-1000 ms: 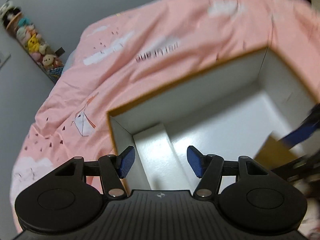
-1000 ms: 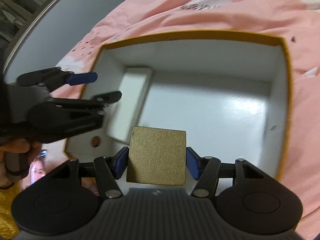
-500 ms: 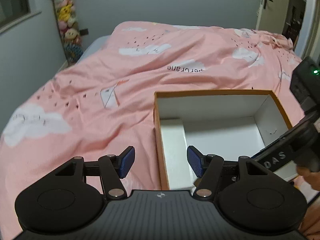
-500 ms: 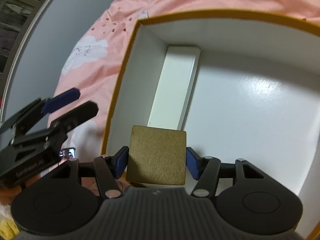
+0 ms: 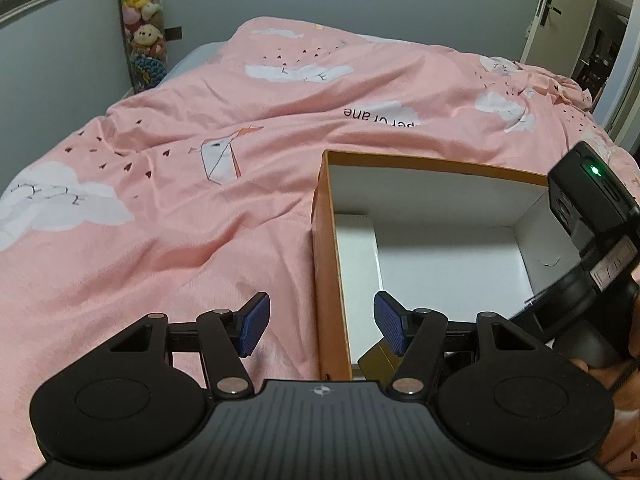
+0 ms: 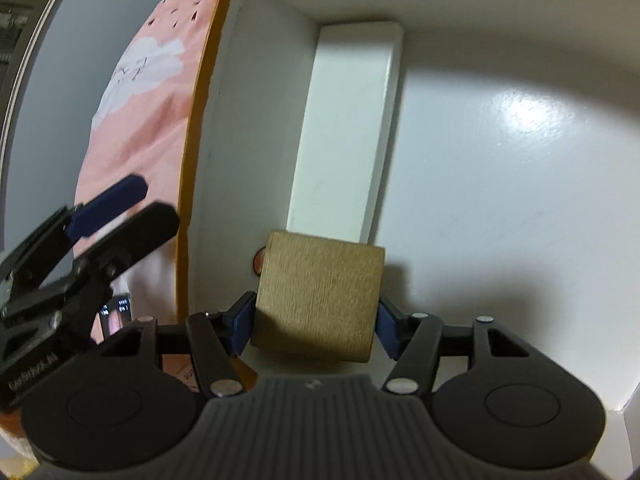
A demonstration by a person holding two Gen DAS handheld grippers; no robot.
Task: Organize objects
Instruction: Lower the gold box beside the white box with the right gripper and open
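Note:
An open orange box with white inside (image 5: pixel 326 264) lies on the bed. A long white box (image 6: pixel 348 132) rests along its left wall (image 6: pixel 192 128). My right gripper (image 6: pixel 314 324) reaches down into the near left corner with a gold square box (image 6: pixel 320 300) between its blue pads. Its jaws are opening; the gold box sits tipped, and the right pad stands just off its edge. A corner of the gold box (image 5: pixel 376 358) shows in the left wrist view. My left gripper (image 5: pixel 320 330) is open and empty, straddling the orange box's left wall from above; it also appears outside that wall (image 6: pixel 148 204).
A pink duvet (image 5: pixel 160 220) with clouds and cranes covers the whole bed. Plush toys (image 5: pixel 144 24) hang in the far left corner by a grey wall. A door (image 5: pixel 560 12) stands ajar at the far right. A hand (image 5: pixel 624 360) holds the right gripper's handle.
The left gripper rolled level and drew back left, off the box's inside onto its left wall. The right gripper sank deeper toward the near left corner, and the gold box tipped between its pads.

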